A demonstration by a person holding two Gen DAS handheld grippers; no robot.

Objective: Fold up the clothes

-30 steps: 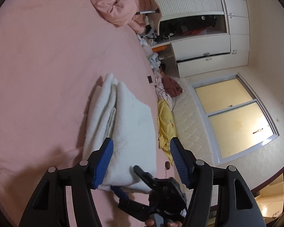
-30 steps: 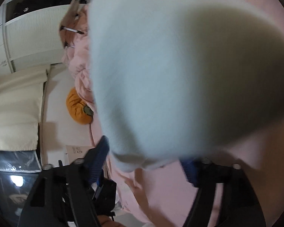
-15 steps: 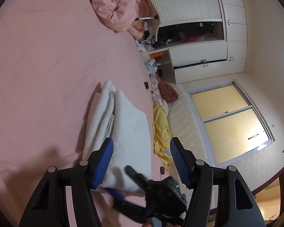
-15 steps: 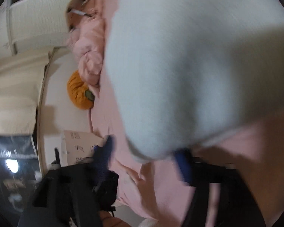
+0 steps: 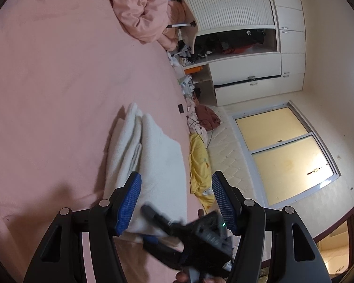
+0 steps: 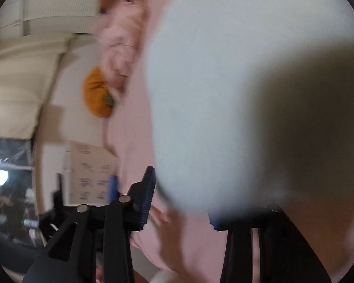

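A white folded cloth (image 5: 158, 155) lies on the pink bed (image 5: 59, 70) near its right edge. My left gripper (image 5: 177, 200) hovers open over the cloth's near end, with nothing pressed between its blue pads. My right gripper (image 5: 147, 224) comes in from below in the left wrist view, one finger over the cloth's near edge and one under it. In the right wrist view the white cloth (image 6: 224, 94) fills most of the blurred picture. There the right gripper (image 6: 181, 207) is closing its jaws on the cloth's edge, and the right pad is partly hidden behind the fabric.
A crumpled pink duvet (image 5: 141, 7) lies at the far end of the bed. Beside the bed are a yellow cloth (image 5: 198, 165), a cluttered cream wardrobe (image 5: 243, 70) and a window (image 5: 283, 155). An orange cushion (image 6: 96, 94) and a cardboard box (image 6: 89, 172) sit on the other side.
The right gripper's jaws have narrowed around the white cloth's edge, and its view has rolled and shifted. The left gripper has stayed put and open.
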